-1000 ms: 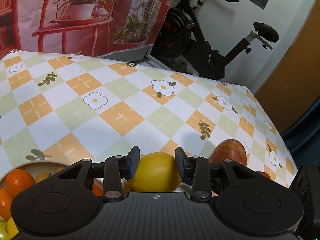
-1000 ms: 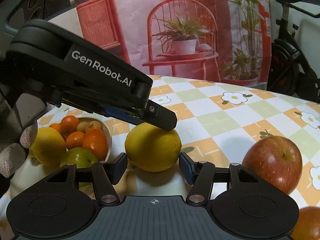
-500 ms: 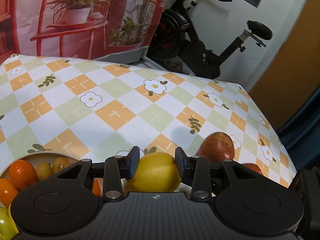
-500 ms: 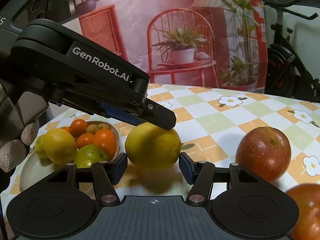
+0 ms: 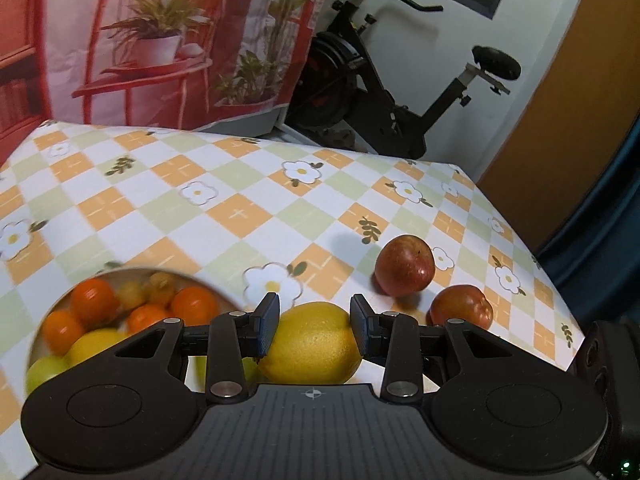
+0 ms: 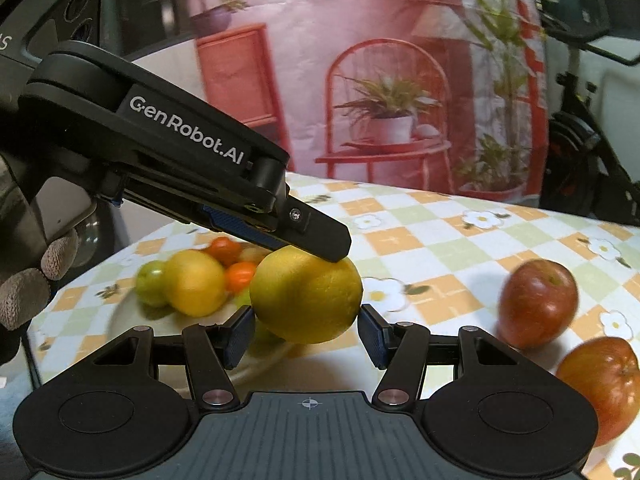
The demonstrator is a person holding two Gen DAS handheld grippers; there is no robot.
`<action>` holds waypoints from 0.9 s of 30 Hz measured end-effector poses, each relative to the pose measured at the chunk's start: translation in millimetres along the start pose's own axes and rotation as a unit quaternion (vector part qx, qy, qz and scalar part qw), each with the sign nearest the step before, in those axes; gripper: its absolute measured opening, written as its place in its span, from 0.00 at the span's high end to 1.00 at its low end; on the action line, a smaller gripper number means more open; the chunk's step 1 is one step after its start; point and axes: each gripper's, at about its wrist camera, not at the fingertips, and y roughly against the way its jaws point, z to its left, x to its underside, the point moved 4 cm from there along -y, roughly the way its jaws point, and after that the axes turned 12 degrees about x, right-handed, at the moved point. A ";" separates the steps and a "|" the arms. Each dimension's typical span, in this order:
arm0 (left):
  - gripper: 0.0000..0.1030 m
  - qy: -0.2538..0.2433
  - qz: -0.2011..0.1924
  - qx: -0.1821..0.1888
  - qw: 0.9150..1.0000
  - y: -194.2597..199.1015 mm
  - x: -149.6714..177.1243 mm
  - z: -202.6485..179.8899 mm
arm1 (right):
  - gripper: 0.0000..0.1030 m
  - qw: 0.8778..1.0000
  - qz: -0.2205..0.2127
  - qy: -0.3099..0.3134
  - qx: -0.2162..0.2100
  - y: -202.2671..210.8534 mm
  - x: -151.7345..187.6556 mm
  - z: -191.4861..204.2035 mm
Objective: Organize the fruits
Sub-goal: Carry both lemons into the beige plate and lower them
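Lifted higher, left tool (image 5: pixel 314 326) clamps lemon (image 5: pixel 310 346), hiding its underside.

The white words "GenRobot.AI" stand on the black side of the left gripper (image 6: pixel 320 246), seen from the right wrist camera, and a lone "S" shows on the black box (image 6: pixel 24 12) behind it.

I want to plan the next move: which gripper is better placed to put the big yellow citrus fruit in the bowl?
Left. The left gripper is shut on the big yellow citrus fruit, beside the pale fruit bowl. The right gripper is open.
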 end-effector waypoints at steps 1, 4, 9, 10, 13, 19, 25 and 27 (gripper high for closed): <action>0.61 0.005 -0.002 -0.002 1.000 6.5 2.7 2.5 | 0.49 1.000 0.002 0.006 -0.004 1.6 -1.1 5.6; 0.61 0.021 -0.004 -0.011 1.000 24.1 10.8 11.3 | 0.49 0.999 0.013 0.022 -0.021 4.3 -3.4 26.8; 0.61 0.042 -0.006 -0.022 0.999 45.7 25.2 30.5 | 0.49 0.997 0.032 0.041 -0.054 2.5 -0.5 57.5; 0.61 0.046 -0.005 -0.025 0.999 48.9 28.3 34.8 | 0.49 0.996 0.037 0.046 -0.059 0.6 0.2 63.7; 0.61 0.053 -0.005 -0.036 0.998 55.9 35.0 45.5 | 0.49 0.994 0.052 0.062 -0.071 -5.0 2.0 82.3; 0.61 0.077 0.001 -0.052 0.996 65.2 42.3 70.8 | 0.49 0.989 0.085 0.085 -0.090 -23.7 1.7 108.7; 0.61 0.083 -0.002 -0.063 0.995 72.6 45.6 87.0 | 0.49 0.985 0.099 0.104 -0.095 -38.1 -0.9 128.8; 0.61 0.085 -0.004 -0.065 0.994 75.2 45.9 91.3 | 0.49 0.984 0.102 0.105 -0.097 -42.7 -3.6 132.5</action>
